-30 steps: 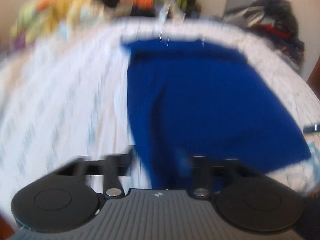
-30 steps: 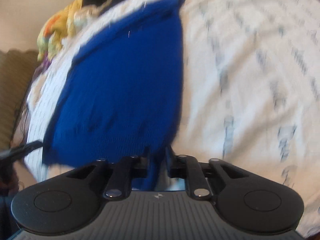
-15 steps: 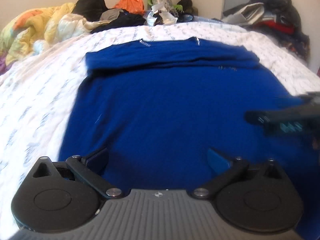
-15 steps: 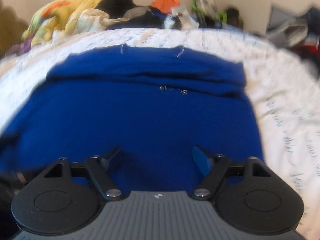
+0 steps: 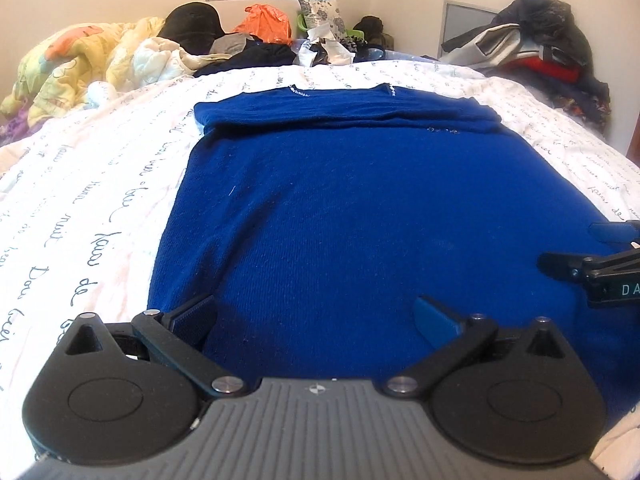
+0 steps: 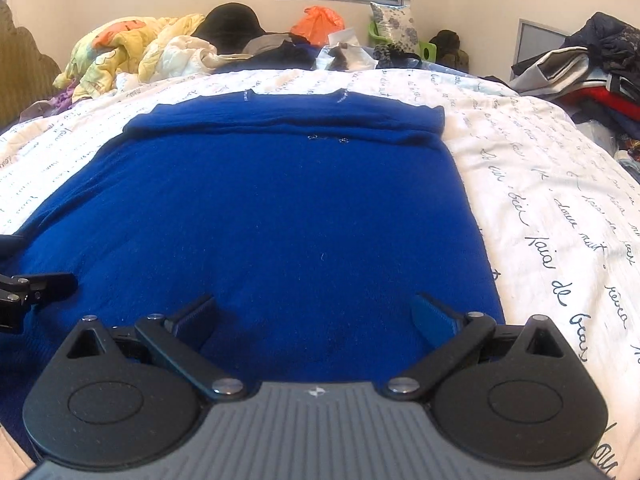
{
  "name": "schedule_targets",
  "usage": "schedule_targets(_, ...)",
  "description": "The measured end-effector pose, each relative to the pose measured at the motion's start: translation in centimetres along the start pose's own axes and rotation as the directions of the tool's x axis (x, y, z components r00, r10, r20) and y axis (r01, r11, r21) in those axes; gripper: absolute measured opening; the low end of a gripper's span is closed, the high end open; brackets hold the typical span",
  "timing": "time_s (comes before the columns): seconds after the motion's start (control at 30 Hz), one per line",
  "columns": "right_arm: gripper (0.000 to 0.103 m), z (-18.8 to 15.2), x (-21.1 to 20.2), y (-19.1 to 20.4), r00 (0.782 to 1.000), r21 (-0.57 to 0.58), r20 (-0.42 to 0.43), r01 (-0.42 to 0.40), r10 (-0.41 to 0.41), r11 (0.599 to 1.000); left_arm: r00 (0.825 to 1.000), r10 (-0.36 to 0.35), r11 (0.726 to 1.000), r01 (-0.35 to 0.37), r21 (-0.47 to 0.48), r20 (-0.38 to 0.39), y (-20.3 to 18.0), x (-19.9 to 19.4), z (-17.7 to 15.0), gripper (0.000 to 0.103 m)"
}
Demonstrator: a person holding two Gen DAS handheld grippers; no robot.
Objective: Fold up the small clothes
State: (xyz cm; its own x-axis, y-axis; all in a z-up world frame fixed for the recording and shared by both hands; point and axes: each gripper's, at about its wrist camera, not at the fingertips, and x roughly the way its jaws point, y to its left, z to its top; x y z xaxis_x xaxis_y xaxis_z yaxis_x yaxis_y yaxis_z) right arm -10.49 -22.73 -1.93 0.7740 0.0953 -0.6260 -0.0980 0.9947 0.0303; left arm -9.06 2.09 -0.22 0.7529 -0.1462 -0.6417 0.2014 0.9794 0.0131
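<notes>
A dark blue knit sweater (image 5: 360, 208) lies flat on the bed, its far end folded back over itself near the neckline; it also fills the right wrist view (image 6: 272, 216). My left gripper (image 5: 316, 316) is open and empty, low over the sweater's near left part. My right gripper (image 6: 316, 316) is open and empty over the near right part. Each gripper shows at the edge of the other's view: the right gripper (image 5: 600, 272) and the left gripper (image 6: 24, 292).
The bed has a white sheet with dark script (image 5: 80, 184) (image 6: 560, 208). A yellow quilt (image 5: 80, 64), dark clothes and an orange bag (image 5: 268, 24) are heaped at the far end. A pile of clothes (image 5: 552, 60) stands at the right.
Both grippers were shut on the sweater's edge a second ago. They have let it go, opened wide and now face along the sweater, which lies flat.
</notes>
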Motion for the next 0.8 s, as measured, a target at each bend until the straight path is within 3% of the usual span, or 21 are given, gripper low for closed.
schedule_targets(0.8, 0.103, 0.18, 0.33, 0.27, 1.000, 0.000, 0.001, 0.000, 0.000, 1.000, 1.000, 0.016, 1.000, -0.016, -0.005, 0.004, 0.06, -0.57, -0.31, 0.103)
